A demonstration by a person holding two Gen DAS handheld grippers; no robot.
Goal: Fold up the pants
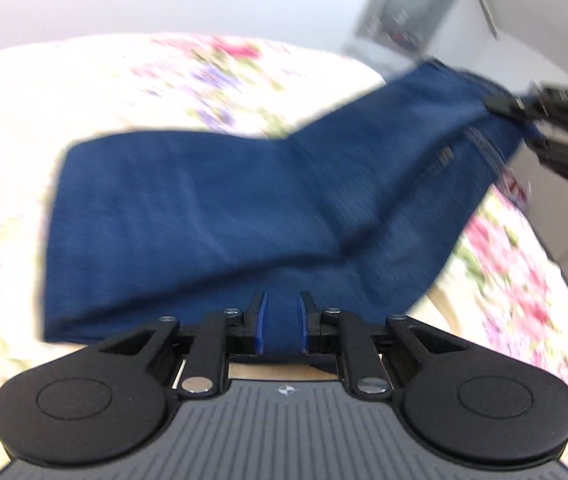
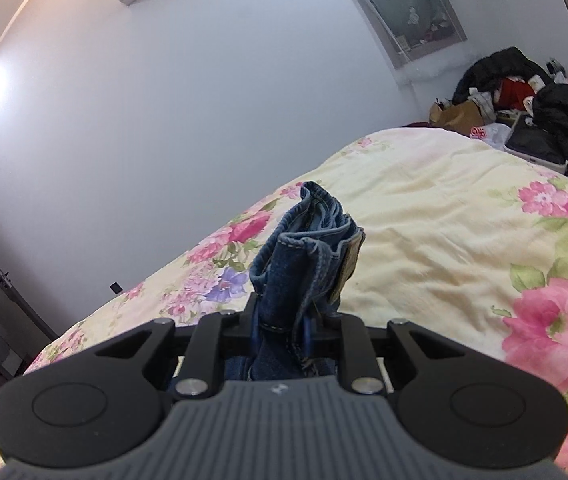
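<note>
Both claws are clamped on the blue jeans (image 1: pixel 212 208): left claw (image 1: pixel 283 322), right claw (image 2: pixel 284 320), lifting them over the floral bed (image 2: pixel 444 208).

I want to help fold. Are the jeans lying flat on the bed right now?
No, partly lifted. The jeans hang between the left gripper and right gripper, one end raised above the floral bedspread.
</note>
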